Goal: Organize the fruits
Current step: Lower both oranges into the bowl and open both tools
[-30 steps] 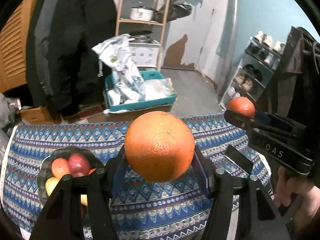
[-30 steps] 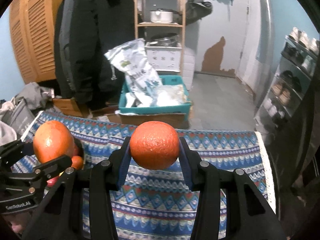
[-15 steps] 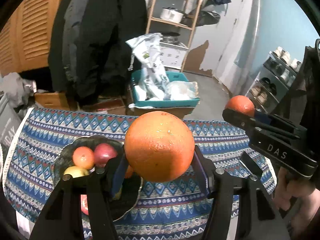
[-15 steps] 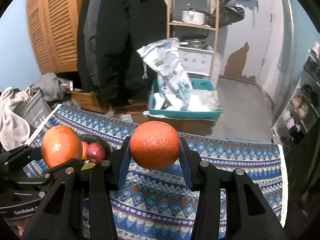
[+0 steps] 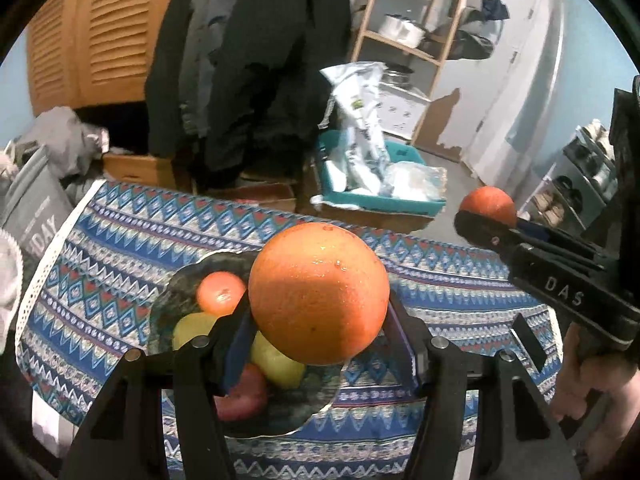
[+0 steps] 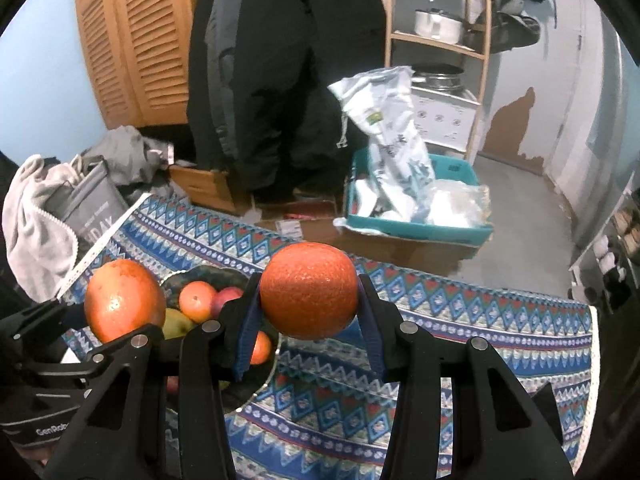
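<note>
My left gripper (image 5: 318, 326) is shut on a large orange (image 5: 319, 294), held in the air right over a dark fruit bowl (image 5: 180, 294) on the patterned cloth. The bowl holds a small orange (image 5: 221, 294), yellow fruit (image 5: 276, 362) and a red apple (image 5: 240, 396). My right gripper (image 6: 308, 322) is shut on a smaller, redder orange (image 6: 309, 290), above the cloth just right of the bowl (image 6: 208, 274). In the right wrist view the large orange (image 6: 124, 306) hangs at the left in the left gripper. In the left wrist view the smaller orange (image 5: 489, 205) shows at the right.
The blue patterned tablecloth (image 6: 460, 320) covers the table, with bare cloth to the right of the bowl. Beyond the far edge stand a teal bin (image 6: 420, 228) with bags, cardboard boxes, hanging dark coats (image 6: 280, 80) and a wooden shelf. A grey bag (image 6: 92, 208) lies at the left.
Both grippers have carried their oranges to the left across the table. The bowl has come from the left edge of the views to under the left gripper. Both grips are unchanged.
</note>
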Demonstrator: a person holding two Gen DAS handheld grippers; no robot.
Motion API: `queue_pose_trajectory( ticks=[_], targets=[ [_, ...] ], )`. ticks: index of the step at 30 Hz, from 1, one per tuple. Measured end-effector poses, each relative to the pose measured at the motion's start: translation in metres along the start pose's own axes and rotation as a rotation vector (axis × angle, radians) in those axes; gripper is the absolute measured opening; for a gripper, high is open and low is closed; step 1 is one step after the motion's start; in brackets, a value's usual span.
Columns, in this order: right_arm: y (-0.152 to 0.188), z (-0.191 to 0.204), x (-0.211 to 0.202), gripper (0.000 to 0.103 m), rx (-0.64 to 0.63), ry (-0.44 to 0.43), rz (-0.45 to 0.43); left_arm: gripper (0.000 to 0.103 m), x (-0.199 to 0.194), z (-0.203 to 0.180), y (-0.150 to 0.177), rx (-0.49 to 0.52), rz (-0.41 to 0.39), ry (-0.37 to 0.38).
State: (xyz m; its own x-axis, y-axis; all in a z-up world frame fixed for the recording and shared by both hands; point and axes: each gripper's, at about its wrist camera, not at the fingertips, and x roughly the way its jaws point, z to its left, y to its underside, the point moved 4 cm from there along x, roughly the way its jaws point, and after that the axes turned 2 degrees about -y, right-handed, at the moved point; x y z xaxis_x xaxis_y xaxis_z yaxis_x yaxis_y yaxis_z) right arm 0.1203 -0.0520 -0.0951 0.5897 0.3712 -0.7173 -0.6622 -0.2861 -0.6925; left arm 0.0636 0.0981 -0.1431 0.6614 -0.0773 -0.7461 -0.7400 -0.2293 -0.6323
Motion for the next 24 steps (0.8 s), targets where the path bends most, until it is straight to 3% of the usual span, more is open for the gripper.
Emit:
queue_pose_trajectory(
  ticks=[11,24],
  targets=[
    [0.008,0.03,0.048,0.044,-0.009,-0.062,0.082,0.062,0.035,0.053,0.017,-0.082,0.087,-0.052],
    [0.033,0.05,0.096,0.044,-0.028,-0.088,0.188,0.063,0.075,0.078,0.04,-0.138,0.206,-0.08]
  ],
)
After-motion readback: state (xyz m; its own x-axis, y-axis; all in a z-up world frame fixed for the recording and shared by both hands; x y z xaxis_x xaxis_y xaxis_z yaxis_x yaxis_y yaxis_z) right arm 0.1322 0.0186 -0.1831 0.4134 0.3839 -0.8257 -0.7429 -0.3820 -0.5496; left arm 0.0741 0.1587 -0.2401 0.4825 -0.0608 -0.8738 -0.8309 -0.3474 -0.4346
